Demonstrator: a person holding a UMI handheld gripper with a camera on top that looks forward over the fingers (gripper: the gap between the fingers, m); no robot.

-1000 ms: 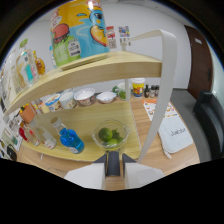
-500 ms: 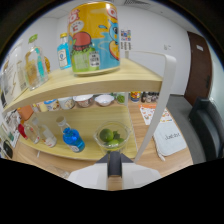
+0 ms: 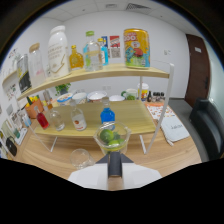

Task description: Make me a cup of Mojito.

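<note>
A clear glass bowl of green limes [image 3: 111, 139] stands on the wooden table just ahead of my gripper [image 3: 115, 167]. The fingers are shut, with nothing between them. An empty clear glass [image 3: 81, 157] stands on the table left of the fingers. A blue bottle [image 3: 107, 116] is on the lower shelf right behind the bowl. Small bottles, one of them red [image 3: 42, 120], stand further left on that shelf.
A two-tier wooden shelf [image 3: 125, 72] on white posts [image 3: 165, 105] fills the space ahead. Its top tier holds a white jug [image 3: 58, 50], clear bottles and a colourful can [image 3: 136, 47]. White bowls [image 3: 95, 96] sit at the back of the lower tier. Papers [image 3: 172, 131] lie right.
The view has swung so the bowl of limes is now centred and closer to the fingers. The empty glass has come into sight on the left.
</note>
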